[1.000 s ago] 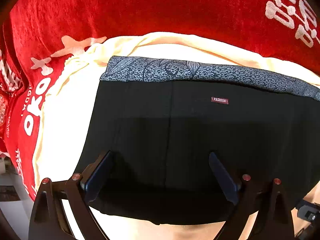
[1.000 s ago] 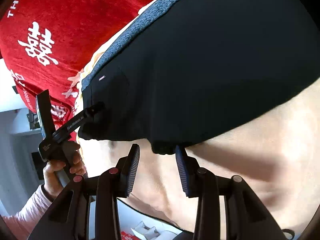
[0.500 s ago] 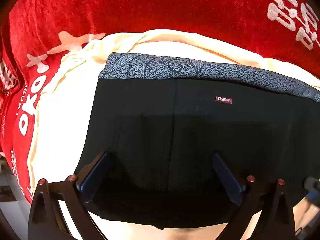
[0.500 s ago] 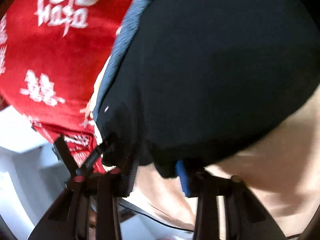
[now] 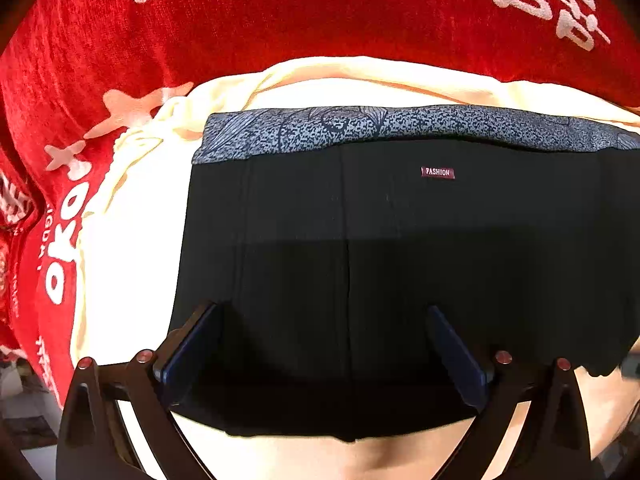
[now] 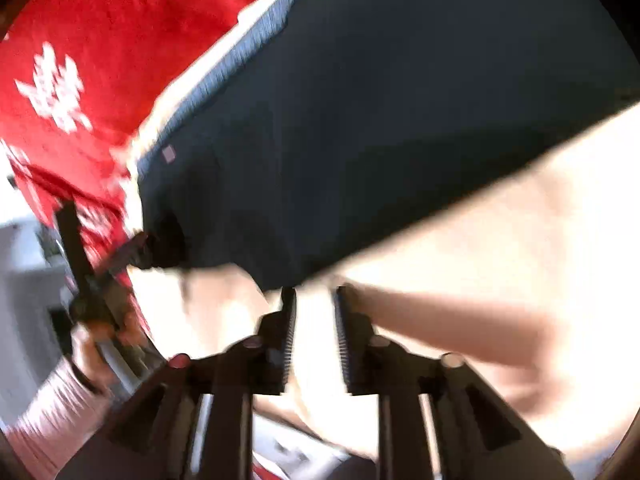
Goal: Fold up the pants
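Pants [image 5: 400, 248] of soft black cloth, with a blue-grey patterned waistband [image 5: 400, 126] and a small dark red "FASHION" tag [image 5: 437, 172], are laid flat on a cream sheet [image 5: 132, 240]. A red blanket with white letters [image 5: 320, 12] is seen beyond the sheet. The waistband lies at the far side, and a folded black edge lies at the near side.

The left gripper [image 5: 320, 344] is held wide open over the near part of the black cloth. Nothing is pinched between its blue pads [image 5: 188, 352]. It cannot be told whether the pads touch the cloth or only hang just above it.

The right gripper [image 6: 314, 336] is seen in a blurry picture. Its jaws stand a little apart with only the cream sheet between them, so nothing is held. The near edge of the pants [image 6: 280, 280] lies just in front of its tips. In that same view the left gripper [image 6: 136, 248] is seen at the far corner of the pants.

The cloth is judged to be light, thin and floppy. It would likely sag and bunch if lifted by one spot only. A little slipping on the smooth sheet may be expected too. A good hold could be taken at the two corners of one edge, one with each gripper, with all layers pinched together. The thicker waistband would likely give a firmer hold. Nothing here is likely to break, but wrinkles could be made if the cloth is dragged.
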### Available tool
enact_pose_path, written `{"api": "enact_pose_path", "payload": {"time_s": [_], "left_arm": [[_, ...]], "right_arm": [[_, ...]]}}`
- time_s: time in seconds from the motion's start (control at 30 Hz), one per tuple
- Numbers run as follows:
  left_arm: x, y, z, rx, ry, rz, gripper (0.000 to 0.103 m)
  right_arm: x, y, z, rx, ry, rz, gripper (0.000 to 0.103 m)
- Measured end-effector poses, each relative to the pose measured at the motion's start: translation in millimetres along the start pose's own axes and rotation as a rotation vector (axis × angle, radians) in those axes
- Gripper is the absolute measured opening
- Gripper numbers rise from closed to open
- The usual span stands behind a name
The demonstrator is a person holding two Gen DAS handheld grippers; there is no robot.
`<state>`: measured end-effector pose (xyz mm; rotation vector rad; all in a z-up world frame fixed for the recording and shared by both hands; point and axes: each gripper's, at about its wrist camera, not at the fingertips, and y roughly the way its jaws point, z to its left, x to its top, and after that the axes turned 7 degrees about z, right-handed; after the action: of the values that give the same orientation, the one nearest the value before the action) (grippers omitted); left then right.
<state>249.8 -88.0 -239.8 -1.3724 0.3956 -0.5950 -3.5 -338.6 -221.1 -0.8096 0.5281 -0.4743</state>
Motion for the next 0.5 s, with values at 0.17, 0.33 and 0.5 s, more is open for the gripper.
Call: {"api": "enact_pose_path", "payload": {"time_s": [0.17, 0.33, 0.5], "left_arm": [[-2.0, -42.7, -36.2, -0.063, 0.033, -0.051, 0.103], [9.5, -53.9, -110.6, -0.192, 0.059, -0.062, 0.103], [12.0, -35.0, -175.5, -0.236, 0.075, -0.030, 0.103]], "right_arm": [[6.9, -61.1, 0.1, -0.133, -0.106, -0.124, 0.023], [60.6, -95.2, 4.9, -0.308, -0.182, -0.237, 0.023], [84.2, -95.5, -11.1, -0.392, -0.184, -0.246, 0.023]]}}
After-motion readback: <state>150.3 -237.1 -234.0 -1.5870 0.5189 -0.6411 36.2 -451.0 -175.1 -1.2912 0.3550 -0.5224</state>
